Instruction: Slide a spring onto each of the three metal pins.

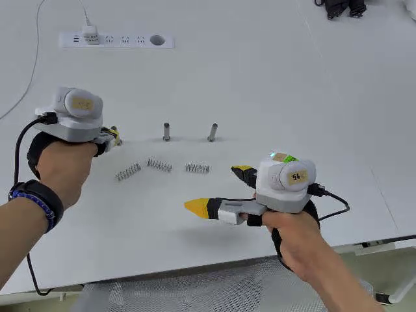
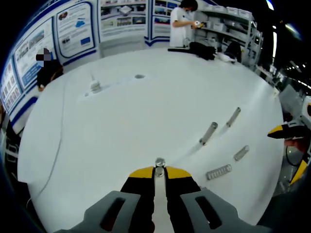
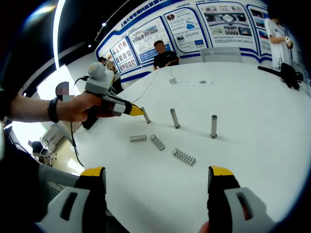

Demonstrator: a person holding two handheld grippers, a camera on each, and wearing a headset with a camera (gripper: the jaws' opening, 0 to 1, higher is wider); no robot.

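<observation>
pins [image 1: 166, 131] upright, springs [image 1: 159, 165] flat

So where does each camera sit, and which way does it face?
Head view: on the head, looking down at the table; left hand with left tongs, right hand with right tongs.
Left gripper view: rides the left tongs, looking past the pin they clamp.
Right gripper view: on the open right tongs, facing the springs.
Both gripper views catch the other tongs.

3 short grey metal pins are stood up in a row. Left pin [image 1: 116, 132] is held at its top by the left gripper [image 1: 117, 137]. Mid pin [image 1: 166, 131] & right pin [image 1: 212, 132] are bare. 3 springs [image 1: 159, 165] are laid flat in a row just in front.
</observation>
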